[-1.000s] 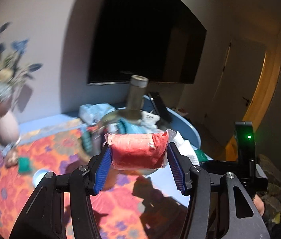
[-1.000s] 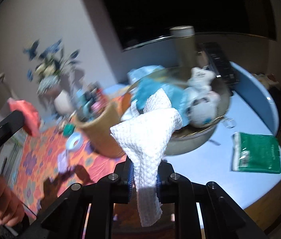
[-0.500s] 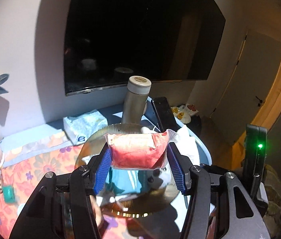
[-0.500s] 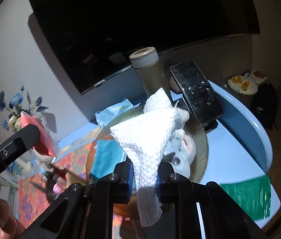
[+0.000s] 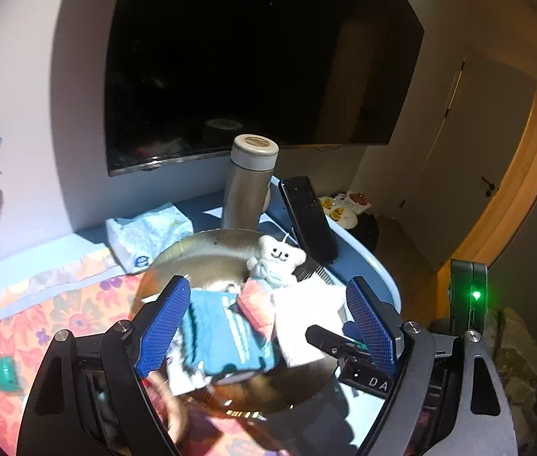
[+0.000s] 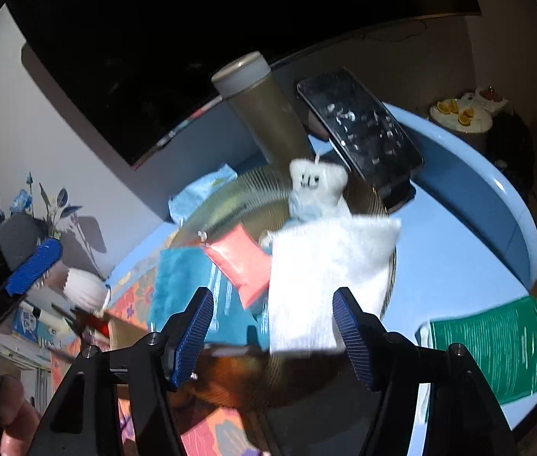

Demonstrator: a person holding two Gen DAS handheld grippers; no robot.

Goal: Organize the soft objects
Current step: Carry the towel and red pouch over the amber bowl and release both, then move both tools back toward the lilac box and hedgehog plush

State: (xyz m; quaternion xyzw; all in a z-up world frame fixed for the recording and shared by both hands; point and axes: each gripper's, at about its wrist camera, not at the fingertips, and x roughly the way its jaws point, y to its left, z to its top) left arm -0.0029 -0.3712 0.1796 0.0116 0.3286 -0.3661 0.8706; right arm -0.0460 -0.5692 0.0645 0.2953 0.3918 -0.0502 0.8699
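Left gripper (image 5: pixel 266 323): blue ribbed fingers (image 5: pixel 162 321) spread wide, nothing between the pads. It is above the near part of the bronze bowl (image 5: pixel 207 243). Right gripper (image 6: pixel 274 332): fingers (image 6: pixel 192 332) likewise spread apart and empty, poised at the bowl's near rim.

Bowl contents, near to far. The teal cloth (image 5: pixel 226 336) lies in the left-hand portion, seen between the left gripper's fingers and below them. In the right wrist view its near edge falls beside the left-hand finger of the right gripper. The white knitted cloth (image 6: pixel 325 266) lies in the right-hand portion, spread roughly flat, its near edge seen between the right gripper's fingertips; contact with either pad cannot be determined. The red pouch (image 6: pixel 240 262) rests tilted between the two cloths, beyond the fingertips of both grippers and clear of them. The small white plush (image 6: pixel 318 186) sits upright at the far rim.

Beyond the bowl on the blue table (image 6: pixel 458 250): a tissue pack (image 5: pixel 148 230) left, a metal flask (image 5: pixel 249 182) upright, a dark phone (image 6: pixel 359 129) propped at a slant. A green packet (image 6: pixel 493 345) lies right of the bowl. A television (image 5: pixel 253 57) hangs on the wall.
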